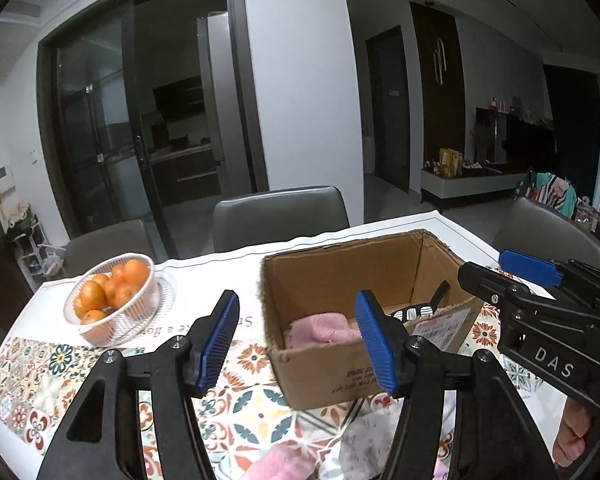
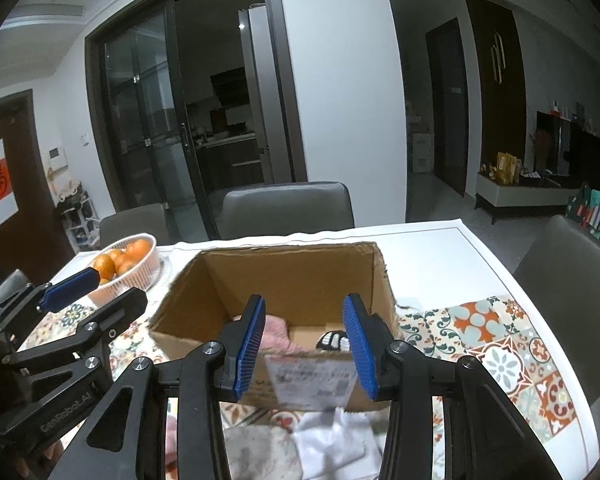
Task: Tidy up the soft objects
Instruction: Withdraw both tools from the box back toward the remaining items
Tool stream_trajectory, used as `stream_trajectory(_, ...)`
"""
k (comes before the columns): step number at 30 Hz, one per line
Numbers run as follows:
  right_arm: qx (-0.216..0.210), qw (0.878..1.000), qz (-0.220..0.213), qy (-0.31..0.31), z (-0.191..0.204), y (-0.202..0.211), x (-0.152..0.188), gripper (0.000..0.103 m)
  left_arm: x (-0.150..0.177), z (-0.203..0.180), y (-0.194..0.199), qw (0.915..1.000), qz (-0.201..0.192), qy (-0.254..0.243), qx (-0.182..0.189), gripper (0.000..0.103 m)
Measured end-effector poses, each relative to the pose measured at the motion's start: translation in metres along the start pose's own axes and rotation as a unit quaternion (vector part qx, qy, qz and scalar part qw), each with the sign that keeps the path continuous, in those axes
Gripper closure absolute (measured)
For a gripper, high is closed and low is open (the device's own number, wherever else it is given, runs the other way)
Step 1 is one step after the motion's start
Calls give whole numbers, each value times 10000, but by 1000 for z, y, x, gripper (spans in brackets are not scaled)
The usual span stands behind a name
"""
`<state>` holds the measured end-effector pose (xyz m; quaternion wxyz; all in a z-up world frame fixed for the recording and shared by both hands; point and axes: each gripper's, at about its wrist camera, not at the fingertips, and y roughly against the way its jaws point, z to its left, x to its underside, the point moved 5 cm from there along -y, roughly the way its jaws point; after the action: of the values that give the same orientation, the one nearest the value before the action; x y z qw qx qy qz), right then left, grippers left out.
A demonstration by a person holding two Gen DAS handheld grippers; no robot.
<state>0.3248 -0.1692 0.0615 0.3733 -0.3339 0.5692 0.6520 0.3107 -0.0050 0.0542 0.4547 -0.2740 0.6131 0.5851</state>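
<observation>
Showing only in the right wrist view, a white cloth (image 2: 336, 436) fronts the box (image 2: 300, 276)

My right gripper (image 2: 304, 344) hangs open before the cardboard box (image 2: 204, 320); pink cloth (image 2: 276, 334) lies inside, oranges basket (image 2: 130, 264) near the table's (image 2: 440, 256) far-left corner.

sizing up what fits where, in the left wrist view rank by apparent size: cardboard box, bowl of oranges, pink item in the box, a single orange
1. cardboard box
2. bowl of oranges
3. pink item in the box, partly hidden by the box wall, so its full size is unsure
4. single orange
</observation>
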Motion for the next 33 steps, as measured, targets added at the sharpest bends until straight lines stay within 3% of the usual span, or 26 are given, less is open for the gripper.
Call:
stream_trajectory(11, -74, 9999, -22, 85, 29, 35, 21, 43, 22, 21, 39, 9999, -44, -52, -104, 40)
stream_trajectory(33, -58, 9985, 422, 342, 57, 66, 89, 24, 92, 34, 85, 9991, 219, -177, -314, 38)
